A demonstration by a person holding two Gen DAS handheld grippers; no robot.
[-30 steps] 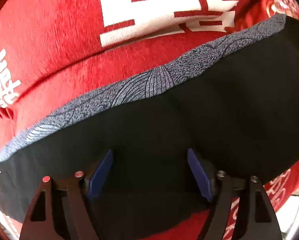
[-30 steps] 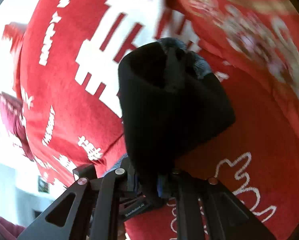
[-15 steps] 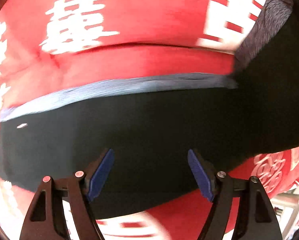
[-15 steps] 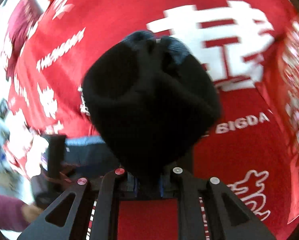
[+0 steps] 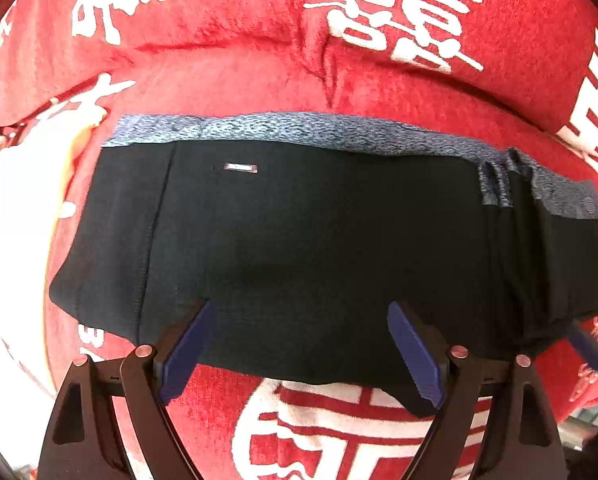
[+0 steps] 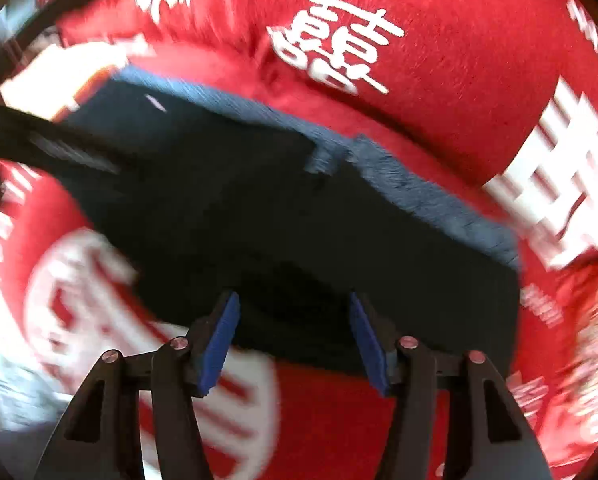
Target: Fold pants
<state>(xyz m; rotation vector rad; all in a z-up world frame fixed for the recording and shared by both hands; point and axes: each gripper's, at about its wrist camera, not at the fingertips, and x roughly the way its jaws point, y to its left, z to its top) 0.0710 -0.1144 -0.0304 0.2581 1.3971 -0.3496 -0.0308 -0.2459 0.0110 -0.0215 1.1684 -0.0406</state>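
Pants (image 5: 319, 248), black with a grey patterned waistband (image 5: 299, 130) along the 12 o'clock edge, lie folded flat on a red blanket (image 5: 259, 68) printed with white characters. Left gripper (image 5: 299, 344) hangs over their 6 o'clock edge, fingers spread apart and holding nothing. Right gripper (image 6: 295, 332) is likewise parted above the same edge; its view is blurred.

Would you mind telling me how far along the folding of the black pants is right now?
Done, it seems: the black pants lie as a flat rectangle on the red blanket, grey waistband along the far edge. In hand: nothing; the left gripper and right gripper are both open at the near edge. Left: the bunched pleats at the right want smoothing, and perhaps one more fold.
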